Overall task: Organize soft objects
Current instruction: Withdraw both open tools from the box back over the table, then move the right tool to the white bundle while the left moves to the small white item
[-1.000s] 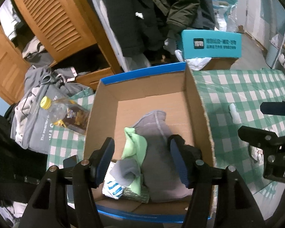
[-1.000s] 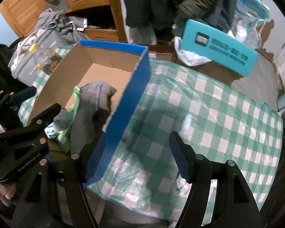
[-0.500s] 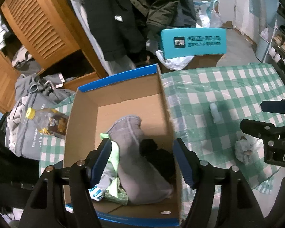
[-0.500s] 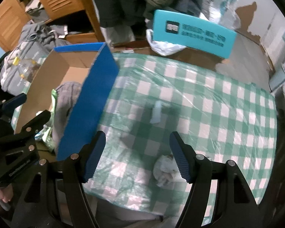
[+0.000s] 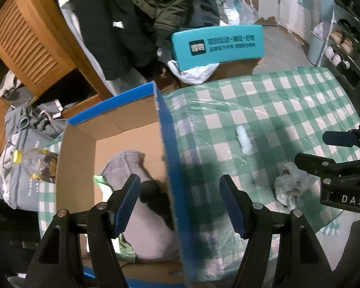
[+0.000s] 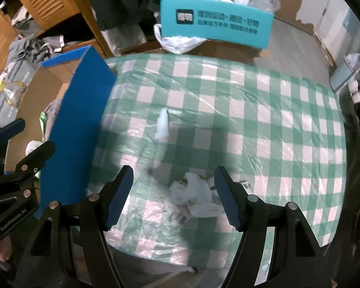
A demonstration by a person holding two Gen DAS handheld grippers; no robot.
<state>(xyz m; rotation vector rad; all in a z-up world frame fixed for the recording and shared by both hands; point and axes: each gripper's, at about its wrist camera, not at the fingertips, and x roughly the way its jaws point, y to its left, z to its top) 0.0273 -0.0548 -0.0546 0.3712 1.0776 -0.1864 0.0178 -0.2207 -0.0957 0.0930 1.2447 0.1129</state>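
A: Start close. What are the right tongs [image 6: 174, 193] doing?

B: They stand wide apart and hold nothing. A crumpled white cloth [image 6: 194, 198] lies on the desk [image 6: 288, 129] right under them, between the two pads but untouched.

A: And the left tongs [image 5: 180, 202]?

B: Also spread, also empty. They straddle the blue side wall of the cardboard box [image 5: 170, 148], one pad over the inside, the other over the checked cover.

A: What is already in the box?

B: A grey garment [image 5: 141, 204] with a black soft piece [image 5: 156, 196] on top of it, and a light green cloth [image 5: 100, 182] at its edge. The wall hides part of the pile.

A: So which step is this?

B: I judge it as the reach for the next item. Some soft things are stowed, and two remain out on the desk.

A: Two?

B: Beyond the crumpled cloth, further across the checks, lies a small white scrap [image 6: 162, 124], well apart from it. I cannot tell what it is.

A: What does the next move call for?

B: Probably lowering the right tongs onto the crumpled cloth and closing low enough to catch its folds without snagging the glossy plastic cover. Then it has to clear the box wall.

A: Anything past the desk?

B: A teal box [image 6: 216, 22] with print, hanging coats and a wooden louvred door.
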